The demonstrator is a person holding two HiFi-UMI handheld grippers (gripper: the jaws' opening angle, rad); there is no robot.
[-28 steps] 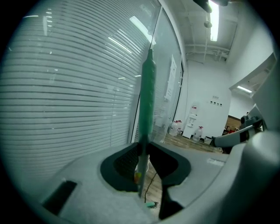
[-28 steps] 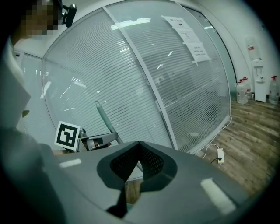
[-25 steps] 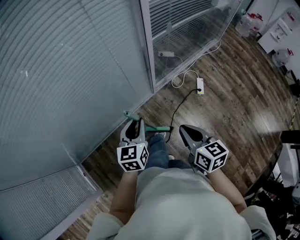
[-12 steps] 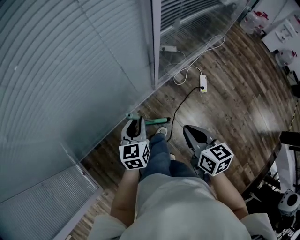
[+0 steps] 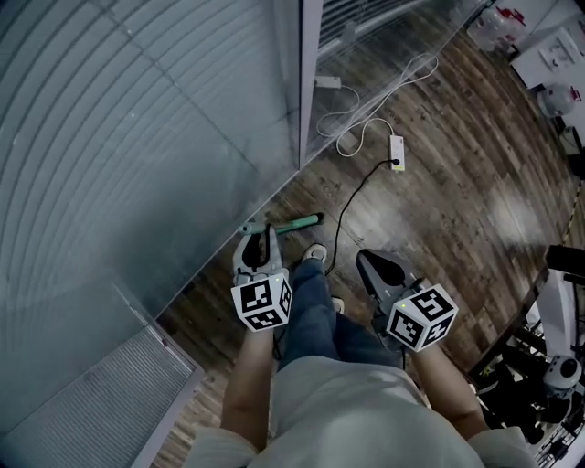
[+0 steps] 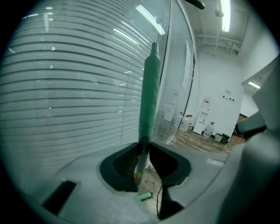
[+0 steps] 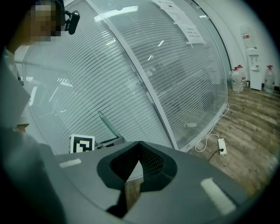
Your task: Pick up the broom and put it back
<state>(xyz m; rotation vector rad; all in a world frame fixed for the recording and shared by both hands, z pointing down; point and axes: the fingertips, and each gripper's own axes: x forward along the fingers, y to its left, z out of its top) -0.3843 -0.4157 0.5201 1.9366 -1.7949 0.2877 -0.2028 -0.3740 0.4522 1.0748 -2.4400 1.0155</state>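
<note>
The broom has a green handle [image 6: 148, 100] that stands nearly upright between my left gripper's [image 6: 142, 151] jaws, which are shut on it. Its green head [image 6: 145, 196] rests on the wood floor below. In the head view the left gripper [image 5: 259, 241] is close to the glass wall, with the broom head [image 5: 302, 220] on the floor just beyond it. My right gripper [image 5: 367, 259] hangs beside the person's leg with its jaws together and nothing in them. The right gripper view shows its pads meeting [image 7: 139, 146] and, to the left, the broom handle [image 7: 108, 124].
A curved glass wall with blinds [image 5: 137, 137] and a metal post [image 5: 309, 82] run along the left. A white power strip [image 5: 396, 165] with white and black cables lies on the floor ahead. The person's shoe [image 5: 315, 253] is beside the broom. Water bottles [image 5: 494, 27] and dark equipment [image 5: 548, 366] are at the right.
Both grippers have come forward and lower with the person. The broom head on the floor has shifted nearer the base of the glass wall. The left grip on the handle is unchanged.
</note>
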